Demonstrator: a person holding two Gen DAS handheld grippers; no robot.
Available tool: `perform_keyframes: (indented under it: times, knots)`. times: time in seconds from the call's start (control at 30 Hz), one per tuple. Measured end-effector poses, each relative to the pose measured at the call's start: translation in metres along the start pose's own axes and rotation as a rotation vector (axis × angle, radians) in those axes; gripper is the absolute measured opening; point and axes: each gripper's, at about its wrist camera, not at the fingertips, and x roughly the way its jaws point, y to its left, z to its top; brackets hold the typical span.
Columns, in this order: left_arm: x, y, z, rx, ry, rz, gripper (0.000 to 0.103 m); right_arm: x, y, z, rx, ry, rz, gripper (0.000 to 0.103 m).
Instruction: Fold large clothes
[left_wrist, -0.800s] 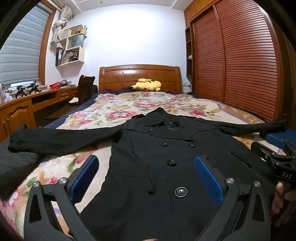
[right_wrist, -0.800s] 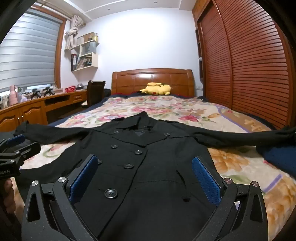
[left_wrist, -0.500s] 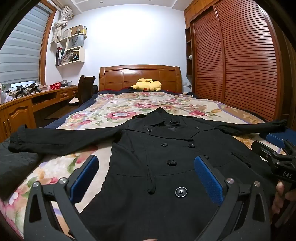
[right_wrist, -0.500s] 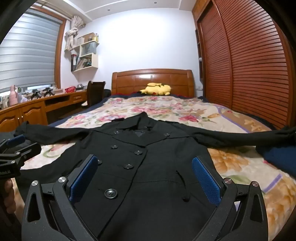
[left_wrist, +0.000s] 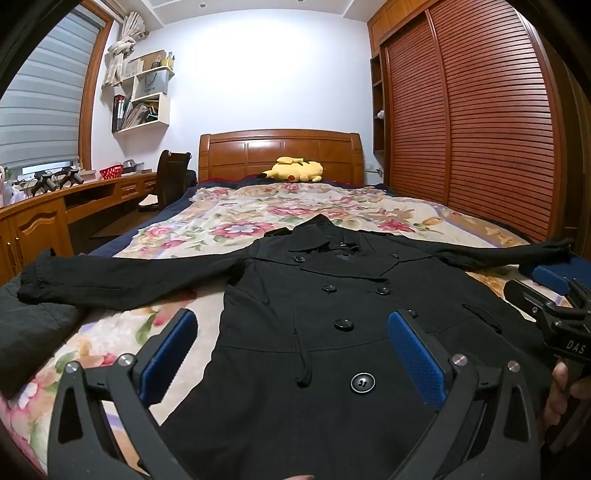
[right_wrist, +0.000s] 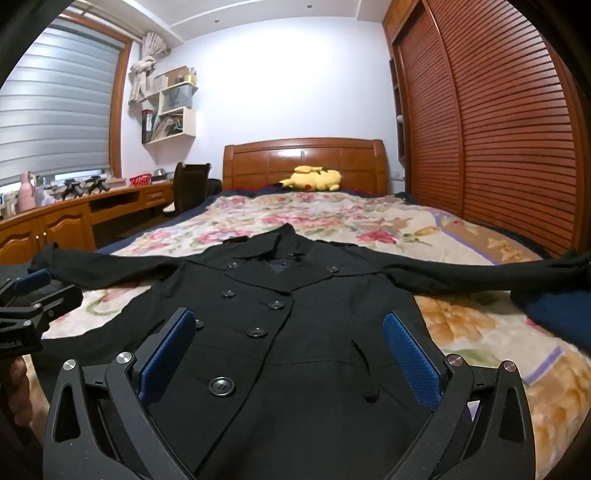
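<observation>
A black double-breasted coat (left_wrist: 332, 314) (right_wrist: 295, 332) lies flat and face up on the flowered bedspread (left_wrist: 240, 218) (right_wrist: 332, 214), collar toward the headboard, both sleeves spread out sideways. My left gripper (left_wrist: 291, 347) hovers open above the coat's lower left front, nothing between its blue pads (left_wrist: 413, 354). My right gripper (right_wrist: 288, 347) hangs open over the lower right front, also holding nothing. Each gripper shows at the edge of the other's view: the right gripper (left_wrist: 554, 295) and the left gripper (right_wrist: 29, 295), each in a person's hand.
A yellow plush toy (left_wrist: 295, 170) lies by the wooden headboard (left_wrist: 277, 151). A long wooden desk (left_wrist: 55, 210) and a chair (left_wrist: 173, 177) run along the left. Slatted wardrobe doors (left_wrist: 480, 129) line the right. A dark blue cloth (right_wrist: 554, 314) lies under the right sleeve; dark fabric (left_wrist: 29, 332) under the left.
</observation>
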Motion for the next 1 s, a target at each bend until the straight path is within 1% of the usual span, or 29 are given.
perform_keyframes:
  times: [0.4, 0.5, 0.77, 0.9, 1.0]
  knots:
    - [0.0, 0.002, -0.001, -0.005, 0.0, -0.002, 0.103, -0.001, 0.001, 0.001, 0.0, 0.0, 0.001, 0.103]
    - [0.0, 0.004, 0.0, -0.004, 0.0, 0.009, 0.103, -0.001, 0.001, 0.002, -0.003, 0.002, 0.003, 0.103]
    - [0.002, 0.022, 0.001, -0.019, 0.017, 0.043, 0.103, -0.004, 0.005, 0.002, -0.019, 0.015, 0.031, 0.103]
    - [0.0, 0.038, 0.002, -0.026, 0.034, 0.051, 0.103, 0.001, 0.021, 0.003, -0.028, 0.023, 0.057, 0.103]
    - [-0.001, 0.048, 0.004, -0.021, 0.041, 0.062, 0.103, 0.002, 0.026, 0.005, -0.033, 0.026, 0.07, 0.103]
